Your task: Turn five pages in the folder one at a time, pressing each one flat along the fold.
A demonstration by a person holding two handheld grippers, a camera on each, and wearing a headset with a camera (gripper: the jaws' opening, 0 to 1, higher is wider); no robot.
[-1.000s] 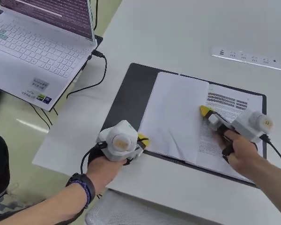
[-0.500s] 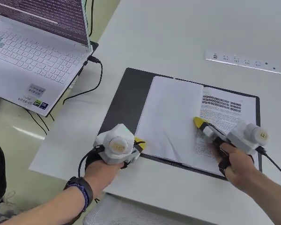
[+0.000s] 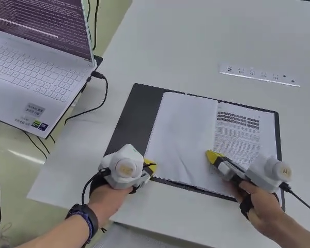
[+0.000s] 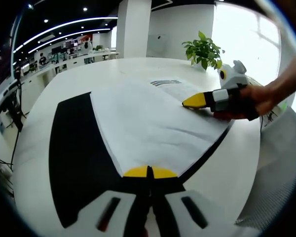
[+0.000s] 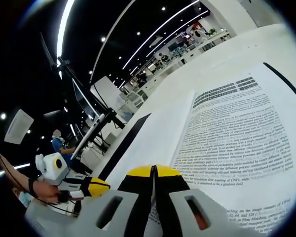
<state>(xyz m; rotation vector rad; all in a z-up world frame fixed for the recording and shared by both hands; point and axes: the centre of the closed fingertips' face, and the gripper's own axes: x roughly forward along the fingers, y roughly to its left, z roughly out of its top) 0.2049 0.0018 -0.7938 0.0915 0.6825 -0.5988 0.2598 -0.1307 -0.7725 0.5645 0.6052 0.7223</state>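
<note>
Claws both pinched together: right claw low on the fold of the folder, left claw at its near edge.

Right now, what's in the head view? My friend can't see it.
An open folder lies on a white table, blank page left, printed page right. The shut right gripper touches the paper by the fold; the shut left gripper sits at the blank page's near corner. A laptop is far left.
</note>
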